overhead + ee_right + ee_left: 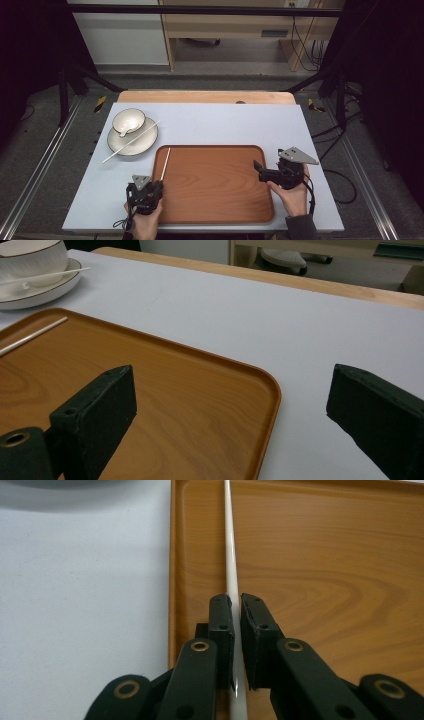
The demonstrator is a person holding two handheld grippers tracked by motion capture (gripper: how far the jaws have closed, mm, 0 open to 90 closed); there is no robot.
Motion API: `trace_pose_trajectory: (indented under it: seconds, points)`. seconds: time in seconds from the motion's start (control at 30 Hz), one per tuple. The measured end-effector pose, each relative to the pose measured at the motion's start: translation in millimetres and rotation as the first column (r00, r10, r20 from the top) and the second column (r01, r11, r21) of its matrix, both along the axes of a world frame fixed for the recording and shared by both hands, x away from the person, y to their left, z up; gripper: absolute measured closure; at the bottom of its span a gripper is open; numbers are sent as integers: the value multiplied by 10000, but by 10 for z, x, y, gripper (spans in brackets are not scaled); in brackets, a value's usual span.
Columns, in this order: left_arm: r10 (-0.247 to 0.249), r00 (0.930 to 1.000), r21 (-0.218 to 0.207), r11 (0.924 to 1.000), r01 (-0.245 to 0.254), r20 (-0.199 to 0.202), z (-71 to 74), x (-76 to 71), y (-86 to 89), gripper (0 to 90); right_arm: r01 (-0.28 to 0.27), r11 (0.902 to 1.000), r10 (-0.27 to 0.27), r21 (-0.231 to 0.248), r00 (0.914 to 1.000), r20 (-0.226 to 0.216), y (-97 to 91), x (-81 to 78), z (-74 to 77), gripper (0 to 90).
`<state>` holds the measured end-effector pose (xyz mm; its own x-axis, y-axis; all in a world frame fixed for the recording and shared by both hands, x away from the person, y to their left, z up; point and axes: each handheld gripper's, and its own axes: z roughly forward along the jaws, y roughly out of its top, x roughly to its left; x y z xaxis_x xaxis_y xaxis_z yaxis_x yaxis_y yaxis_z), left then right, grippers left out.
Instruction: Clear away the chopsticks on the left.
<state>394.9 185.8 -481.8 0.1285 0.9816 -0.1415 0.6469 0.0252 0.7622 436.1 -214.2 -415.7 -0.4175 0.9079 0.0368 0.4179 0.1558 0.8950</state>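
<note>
I see a pale desk [215, 125] carrying a wooden tray [220, 200] near me and a plate [145, 142] at far left.

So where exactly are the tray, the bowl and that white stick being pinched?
tray [220, 185], high view, bare middle of its floor
bowl [128, 120], high view, inside of it
white stick [231, 555], left gripper view, shaft beyond the jaws
</note>
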Motion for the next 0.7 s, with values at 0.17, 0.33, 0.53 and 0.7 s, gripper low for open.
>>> trace_pose_trajectory:
  seconds: [0.17,0.33,0.53,0.7]
  points:
    - [-13,10000,-101,9999,13,30,12,2,15,828,10,10000,-10,23,10000,21,-9,-3,4,59]
    - [-324,9962,-353,9988,353,805,114,-26,70,771,59,10000,-59,61,10000,25,-18,-7,4,59]
    - [-1052,9860,-718,9908,1151,1293,273,3,223,667,118,9999,-119,96,9999,105,-49,-12,14,59]
    - [-1887,9641,-301,9798,1976,1870,446,44,337,615,171,9996,-174,233,9998,131,-57,-21,30,59]
